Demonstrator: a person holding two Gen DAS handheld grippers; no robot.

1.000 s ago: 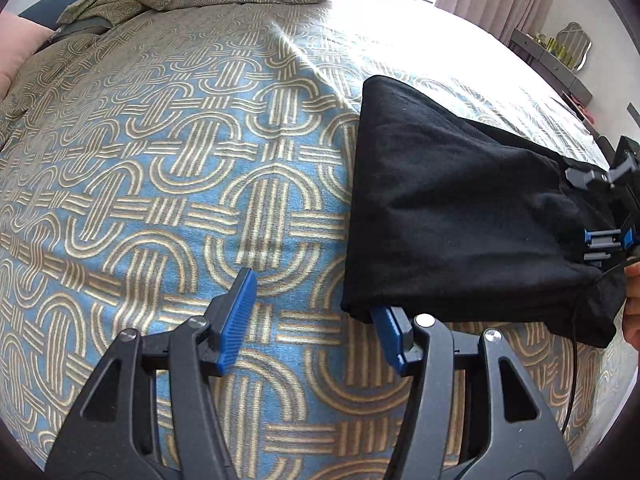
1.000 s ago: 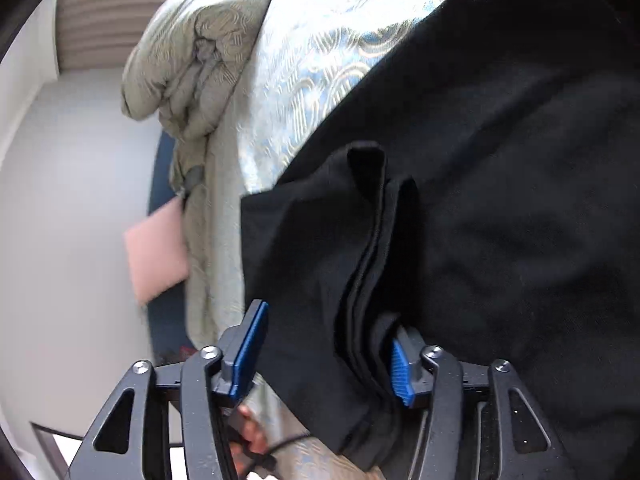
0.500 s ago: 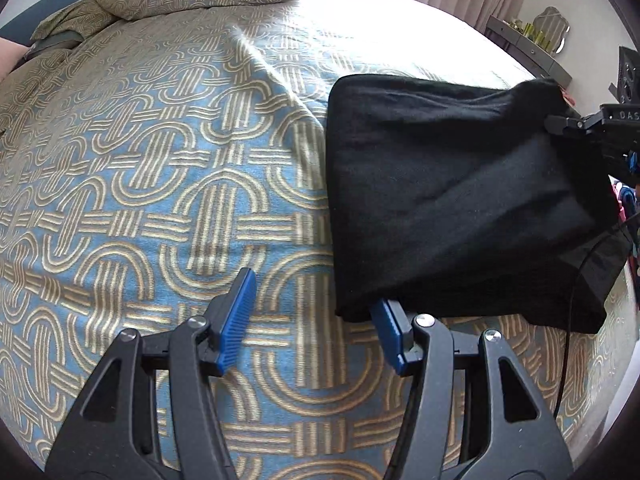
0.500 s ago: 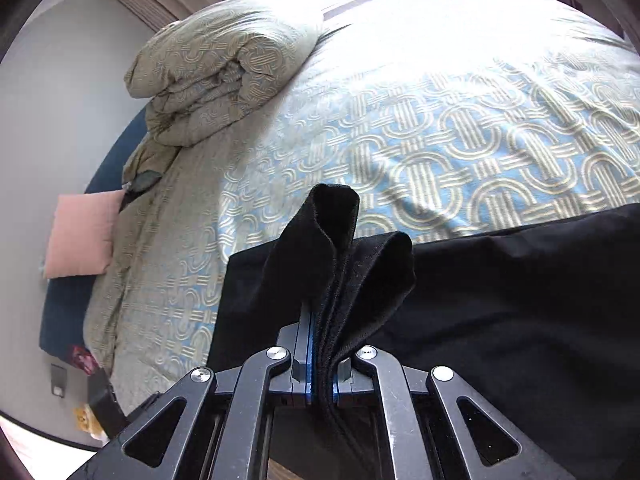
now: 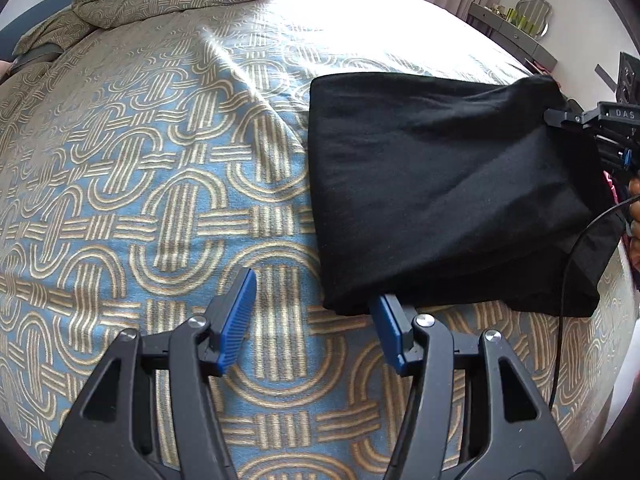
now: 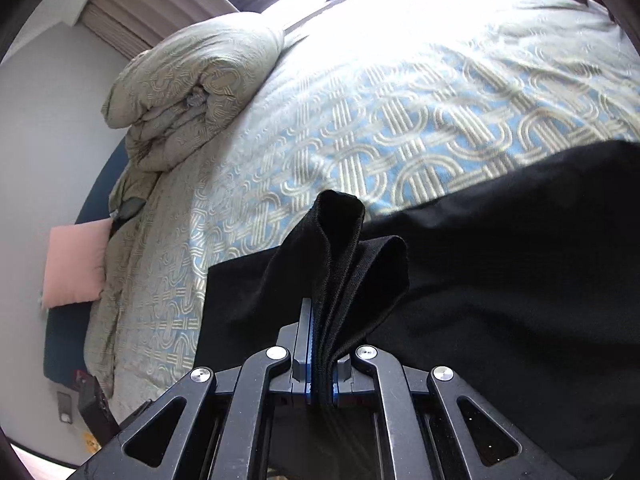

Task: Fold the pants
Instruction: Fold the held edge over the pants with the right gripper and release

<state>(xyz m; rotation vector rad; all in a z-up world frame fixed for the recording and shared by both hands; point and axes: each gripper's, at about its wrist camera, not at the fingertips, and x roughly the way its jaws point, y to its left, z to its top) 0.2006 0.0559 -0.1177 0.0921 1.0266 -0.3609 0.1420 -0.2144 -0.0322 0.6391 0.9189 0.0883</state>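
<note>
The black pants (image 5: 448, 184) lie folded in several layers on the patterned bedspread (image 5: 168, 184). My left gripper (image 5: 316, 316) is open, low over the bed at the pants' near left corner; its right finger sits under or against that corner's edge. My right gripper (image 6: 322, 344) is shut on a bunched edge of the pants (image 6: 344, 248) and lifts that far right corner. It also shows in the left wrist view (image 5: 560, 116) at the pants' far right corner.
A rolled duvet (image 6: 192, 96) lies at the head of the bed, with a pink pillow (image 6: 76, 264) beside it. A shelf with small items (image 5: 516, 24) and a curtain stand by the far wall. A cable (image 5: 576, 256) hangs across the pants' right side.
My right gripper closed on the pants' edge and raised it off the bed. The left gripper stayed open at the near corner while the view shifted slightly.
</note>
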